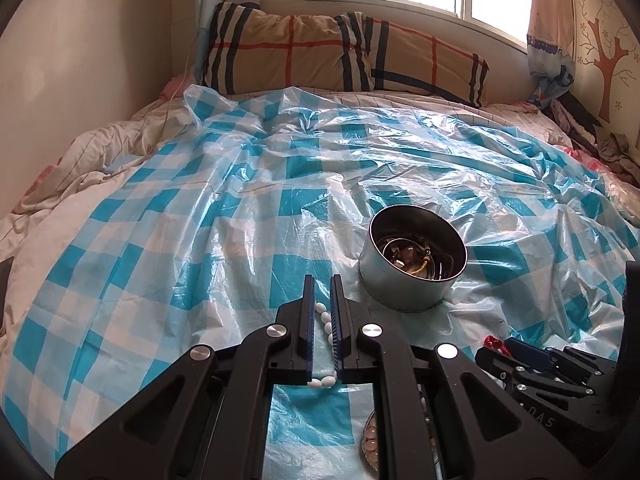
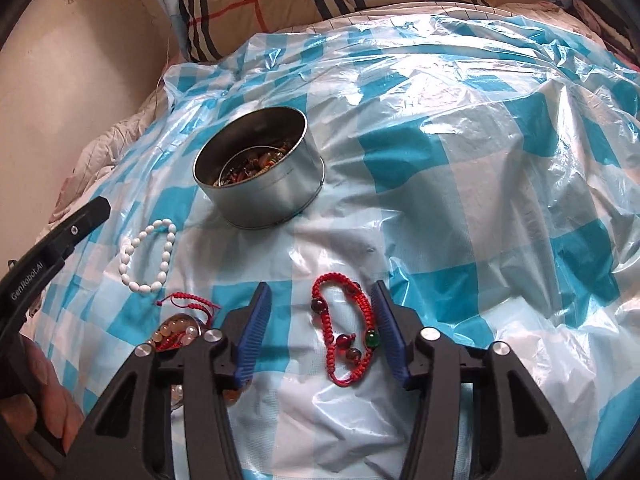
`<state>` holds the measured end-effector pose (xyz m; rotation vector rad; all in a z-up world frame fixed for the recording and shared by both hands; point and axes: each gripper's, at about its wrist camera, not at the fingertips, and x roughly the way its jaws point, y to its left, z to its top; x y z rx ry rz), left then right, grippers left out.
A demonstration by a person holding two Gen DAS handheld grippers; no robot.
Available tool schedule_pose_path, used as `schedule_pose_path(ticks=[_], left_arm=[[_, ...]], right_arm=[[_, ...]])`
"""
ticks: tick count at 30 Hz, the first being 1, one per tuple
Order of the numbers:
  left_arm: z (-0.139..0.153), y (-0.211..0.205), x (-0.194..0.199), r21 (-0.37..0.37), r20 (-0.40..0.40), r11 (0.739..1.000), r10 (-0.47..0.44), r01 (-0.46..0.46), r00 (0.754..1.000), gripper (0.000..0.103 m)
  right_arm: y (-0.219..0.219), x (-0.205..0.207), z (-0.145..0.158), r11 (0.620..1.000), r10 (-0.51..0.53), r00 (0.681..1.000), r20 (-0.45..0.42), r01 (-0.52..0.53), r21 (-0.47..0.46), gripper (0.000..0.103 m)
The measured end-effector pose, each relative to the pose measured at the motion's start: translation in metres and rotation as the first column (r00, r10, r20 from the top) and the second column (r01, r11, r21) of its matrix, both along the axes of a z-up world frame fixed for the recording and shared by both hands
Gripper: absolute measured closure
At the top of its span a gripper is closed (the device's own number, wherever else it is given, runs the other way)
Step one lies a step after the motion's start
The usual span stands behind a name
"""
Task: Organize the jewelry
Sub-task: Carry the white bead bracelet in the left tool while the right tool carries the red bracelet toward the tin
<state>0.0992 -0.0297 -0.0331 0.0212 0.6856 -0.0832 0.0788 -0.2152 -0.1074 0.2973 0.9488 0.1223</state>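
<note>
A red braided bracelet (image 2: pixel 348 336) with dark and green beads lies on the blue-checked plastic sheet (image 2: pixel 460 184). It sits between the fingers of my open right gripper (image 2: pixel 320 286), close to the right-hand finger, and the pads do not press on it. A white bead bracelet (image 2: pixel 148 256) lies flat to the left. My left gripper (image 1: pixel 322 290) hovers over it, shut and empty, with white beads (image 1: pixel 326 320) showing through the narrow slit. The round metal tin (image 2: pixel 272 196) stands upright beyond, with several bracelets inside.
A bracelet of amber and pearl beads with red cord (image 2: pixel 176 330) lies partly under my right gripper's left finger. A hand (image 2: pixel 44 400) holds the left gripper. A striped pillow (image 1: pixel 320 52) and a wall close the far side; clothes (image 1: pixel 600 136) are heaped at the right.
</note>
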Motion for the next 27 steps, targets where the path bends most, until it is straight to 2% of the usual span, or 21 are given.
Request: schedule_pose_path(ticks=[1, 2, 6, 10, 14, 22, 27], left_arm=[[0.000, 0.000, 0.000, -0.001, 0.001, 1.000, 0.000, 0.000, 1.000, 0.096], [0.001, 0.000, -0.001, -0.002, 0.004, 1.000, -0.001, 0.001, 1.000, 0.096], [0.003, -0.002, -0.004, -0.002, 0.025, 1.000, -0.005, 0.005, 1.000, 0.096], [0.006, -0.006, -0.007, 0.001, 0.043, 1.000, -0.014, 0.014, 0.999, 0.096], [0.010, -0.009, -0.007, -0.005, 0.062, 1.000, -0.021, 0.021, 0.998, 0.096], [0.015, -0.013, -0.004, -0.024, 0.083, 0.999, -0.035, 0.037, 0.996, 0.096], [0.026, -0.010, -0.001, -0.103, 0.121, 0.993, -0.045, 0.058, 0.992, 0.096]], right_arm=[[-0.002, -0.001, 0.000, 1.000, 0.000, 1.000, 0.004, 0.000, 0.018, 0.086], [-0.003, -0.002, 0.002, 0.999, 0.001, 1.000, 0.016, -0.001, 0.035, 0.088], [-0.005, -0.012, 0.023, 0.995, 0.009, 0.990, 0.141, -0.022, 0.093, 0.088], [-0.004, -0.021, 0.046, 0.990, 0.009, 0.961, 0.277, -0.048, 0.135, 0.088], [-0.004, -0.018, 0.062, 0.986, -0.009, 0.929, 0.369, -0.054, 0.160, 0.088], [-0.005, 0.002, 0.070, 0.976, -0.038, 0.910, 0.414, -0.055, 0.211, 0.088], [-0.009, 0.010, 0.070, 0.974, -0.055, 0.906, 0.419, -0.045, 0.224, 0.088]])
